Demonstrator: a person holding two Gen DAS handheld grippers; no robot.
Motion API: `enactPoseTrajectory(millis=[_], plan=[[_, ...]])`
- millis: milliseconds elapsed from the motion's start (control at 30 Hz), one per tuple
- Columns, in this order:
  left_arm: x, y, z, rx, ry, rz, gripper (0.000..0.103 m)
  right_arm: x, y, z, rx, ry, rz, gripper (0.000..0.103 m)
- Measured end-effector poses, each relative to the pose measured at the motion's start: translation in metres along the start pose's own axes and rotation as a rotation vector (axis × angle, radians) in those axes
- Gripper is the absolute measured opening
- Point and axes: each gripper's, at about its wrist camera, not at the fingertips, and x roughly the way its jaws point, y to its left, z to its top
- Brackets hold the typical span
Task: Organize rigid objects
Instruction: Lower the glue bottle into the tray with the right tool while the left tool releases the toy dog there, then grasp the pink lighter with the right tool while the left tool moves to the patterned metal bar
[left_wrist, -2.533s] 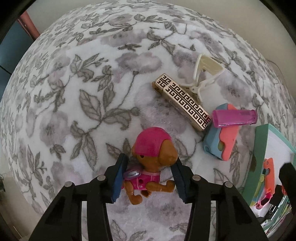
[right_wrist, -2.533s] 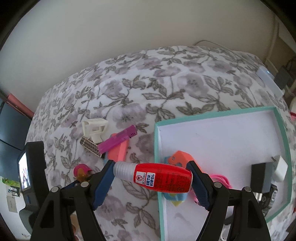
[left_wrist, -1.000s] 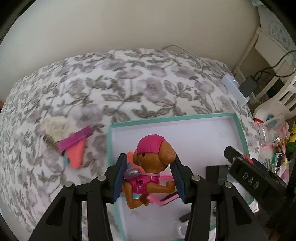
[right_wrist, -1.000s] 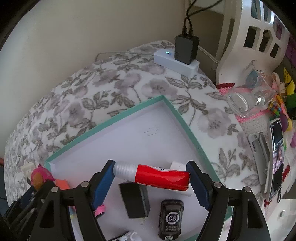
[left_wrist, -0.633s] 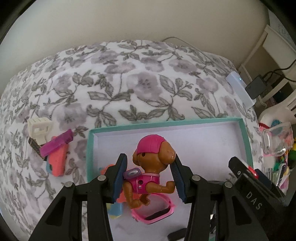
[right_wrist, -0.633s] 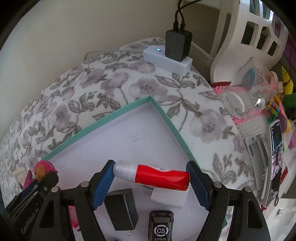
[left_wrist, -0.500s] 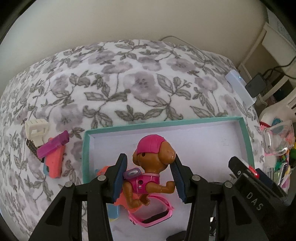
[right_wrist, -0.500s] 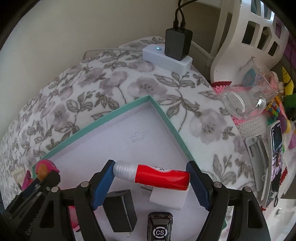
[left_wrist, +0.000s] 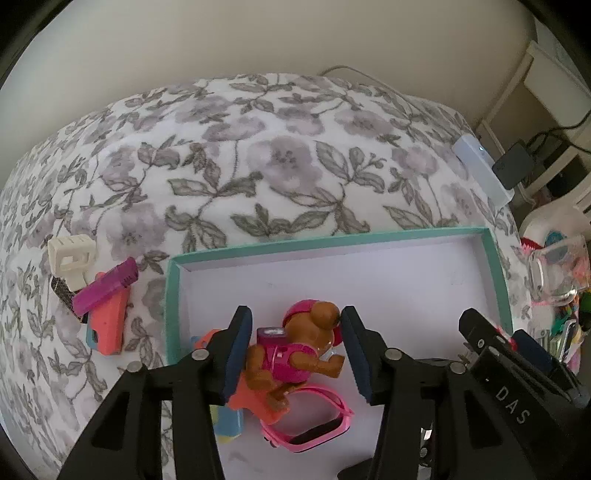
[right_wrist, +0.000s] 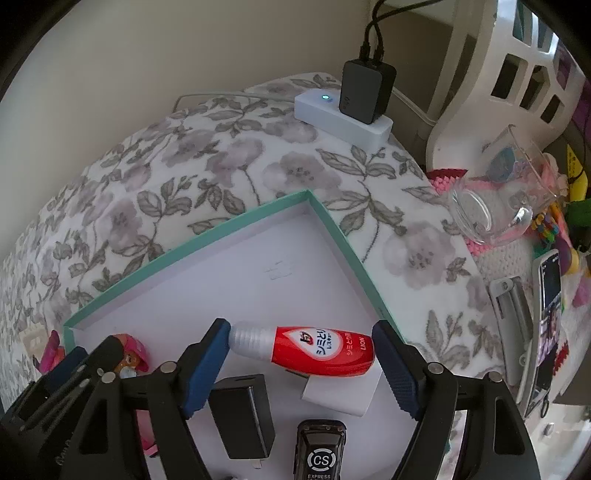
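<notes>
Left tool (left_wrist: 295, 354) is over the teal-rimmed box (left_wrist: 173, 295), its jaws having just been opening. The puppy toy (left_wrist: 295, 358) lies tipped on its side between them, resting on a pink watch (left_wrist: 310, 421) and an orange piece inside the box; a gap shows at the left pad, and the nose sits right at the right pad (contact there cannot be told), so the toy looks released.

Right tool (right_wrist: 301, 369) is spread wide over the same box. The red bottle (right_wrist: 314, 349) lies crosswise between its pads, cap end at the left pad, base just off the right pad (no clear squeeze). Below the bottle, nearer the tool: a white block (right_wrist: 343, 395), a black adapter (right_wrist: 243, 417), a black fob (right_wrist: 319, 450).

Left of the left tool, outside the box on the floral blanket (left_wrist: 258, 166): a white clip (left_wrist: 72, 258), a purple lighter (left_wrist: 105, 290), an orange-blue piece (left_wrist: 107, 325).
</notes>
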Motion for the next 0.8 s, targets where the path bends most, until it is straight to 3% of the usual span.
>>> enactPoseTrajectory(millis=[300,367,467,500,567,700,800], plan=[[-0.015,0.014,0.008,-0.042,-0.026,-0.03,0.058,-0.009,0.005,0.003,-0.023,-0.01,0.001,0.087],[-0.021,0.017,0.011,-0.049,-0.036,-0.028,0.069,-0.013,0.006,0.004,-0.029,-0.021,-0.003,0.087],[-0.029,0.022,0.014,-0.058,-0.057,-0.014,0.074,-0.018,0.007,0.006,-0.034,-0.034,-0.002,0.088],[-0.031,0.024,0.015,-0.061,-0.062,-0.007,0.081,-0.02,0.007,0.006,-0.037,-0.038,-0.003,0.094],[-0.035,0.029,0.016,-0.068,-0.072,0.008,0.083,-0.024,0.008,0.007,-0.045,-0.05,-0.011,0.103],[-0.038,0.039,0.018,-0.092,-0.076,0.032,0.085,-0.027,0.01,0.007,-0.051,-0.06,-0.005,0.103],[-0.035,0.047,0.018,-0.107,-0.071,0.05,0.095,-0.028,0.013,0.007,-0.057,-0.063,-0.008,0.103]])
